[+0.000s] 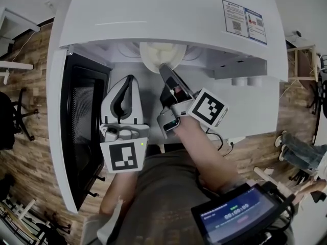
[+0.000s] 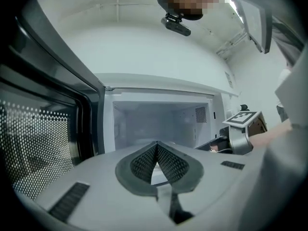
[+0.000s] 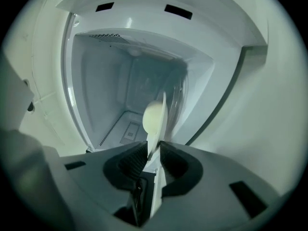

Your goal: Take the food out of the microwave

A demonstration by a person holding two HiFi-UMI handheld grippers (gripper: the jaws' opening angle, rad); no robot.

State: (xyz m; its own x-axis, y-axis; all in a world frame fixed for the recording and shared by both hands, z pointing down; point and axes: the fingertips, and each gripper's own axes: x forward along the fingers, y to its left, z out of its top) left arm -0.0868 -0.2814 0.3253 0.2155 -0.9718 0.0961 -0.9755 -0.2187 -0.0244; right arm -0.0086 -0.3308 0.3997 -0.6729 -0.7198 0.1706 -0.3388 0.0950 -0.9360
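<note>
Right gripper (image 3: 154,147) is pinching the near rim of the plate (image 1: 158,55), which sits flat at the microwave (image 1: 168,14) mouth, edge-on to the jaws and running back inside. Left gripper (image 2: 157,150) is pressed together with nothing in it.

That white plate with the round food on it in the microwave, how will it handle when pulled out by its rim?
The plate looks rigid, so it probably won't flex. The right hand-held gripper pinches only its rim, so it may tilt under its own weight. The pale round food sits loose and could roll off.
</note>
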